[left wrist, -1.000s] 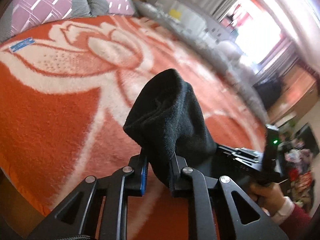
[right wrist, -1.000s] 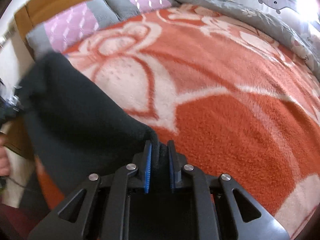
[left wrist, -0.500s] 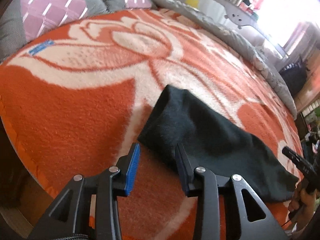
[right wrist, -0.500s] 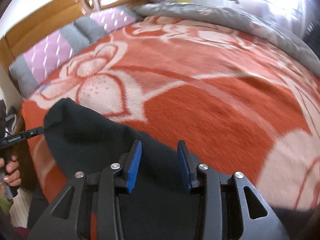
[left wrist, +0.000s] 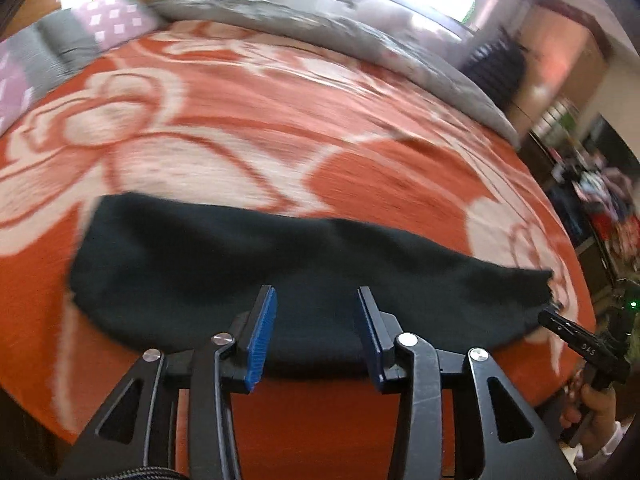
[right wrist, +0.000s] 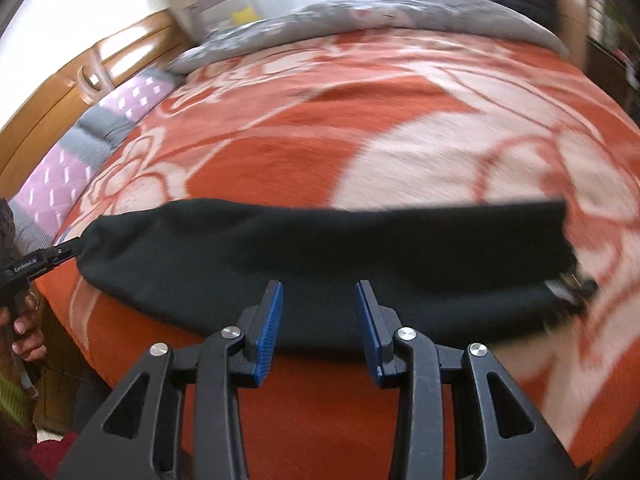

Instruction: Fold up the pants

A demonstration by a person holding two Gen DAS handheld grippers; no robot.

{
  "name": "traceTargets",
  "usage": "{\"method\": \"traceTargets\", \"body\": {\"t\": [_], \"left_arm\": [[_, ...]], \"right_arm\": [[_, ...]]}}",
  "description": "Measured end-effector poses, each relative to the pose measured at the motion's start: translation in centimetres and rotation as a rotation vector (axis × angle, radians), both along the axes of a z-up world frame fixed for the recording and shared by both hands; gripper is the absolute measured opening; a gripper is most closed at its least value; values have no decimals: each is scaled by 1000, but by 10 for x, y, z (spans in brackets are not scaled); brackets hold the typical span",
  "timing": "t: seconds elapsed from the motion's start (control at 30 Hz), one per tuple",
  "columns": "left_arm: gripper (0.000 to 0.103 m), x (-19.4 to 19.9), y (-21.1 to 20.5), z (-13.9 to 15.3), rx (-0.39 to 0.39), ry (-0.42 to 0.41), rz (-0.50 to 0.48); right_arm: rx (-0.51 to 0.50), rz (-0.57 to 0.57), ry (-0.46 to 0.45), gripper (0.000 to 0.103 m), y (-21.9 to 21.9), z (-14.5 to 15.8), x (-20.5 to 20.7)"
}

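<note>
Now the black pants (left wrist: 280,280) lie as a long flat band across the orange flowered blanket (left wrist: 360,152), just ahead of both tools; the left gripper (left wrist: 316,320) has just been opening, its jaws spread with nothing pinched; the right gripper (right wrist: 319,314) likewise gapes empty above the cloth's near edge; pillows (right wrist: 60,176) sit far left.

An orange blanket (left wrist: 280,128) with big white flowers covers the bed. At its far side lies a grey quilt (left wrist: 360,40). Pink and grey pillows (right wrist: 72,168) lie at the head, next to a wooden headboard (right wrist: 60,84).
</note>
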State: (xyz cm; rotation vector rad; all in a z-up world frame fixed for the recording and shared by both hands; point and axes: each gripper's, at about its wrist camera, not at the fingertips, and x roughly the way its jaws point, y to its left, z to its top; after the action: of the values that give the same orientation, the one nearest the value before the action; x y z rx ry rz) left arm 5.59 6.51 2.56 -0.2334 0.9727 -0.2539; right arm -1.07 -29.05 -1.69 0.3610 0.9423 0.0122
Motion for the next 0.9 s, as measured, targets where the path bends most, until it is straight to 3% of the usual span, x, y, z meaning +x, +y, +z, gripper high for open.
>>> {"method": "traceTargets", "body": {"t": [0.17,0.27,0.4,0.9], "left_arm": [[48,12,-65,-1,15,20,-155],[49,20,-98,-2,34,34,-236],[53,31,-145,1,58,49,-337],[57,80,-317,-6,90,142,-714]], "right_arm": [[37,-91,13,40,-30,-9,-29],[64,-147,23,50,-47,-16,-41],[122,-215,11,52,-68,-22,-52],[428,-463,-31,58,-132,-51,-64]]}}
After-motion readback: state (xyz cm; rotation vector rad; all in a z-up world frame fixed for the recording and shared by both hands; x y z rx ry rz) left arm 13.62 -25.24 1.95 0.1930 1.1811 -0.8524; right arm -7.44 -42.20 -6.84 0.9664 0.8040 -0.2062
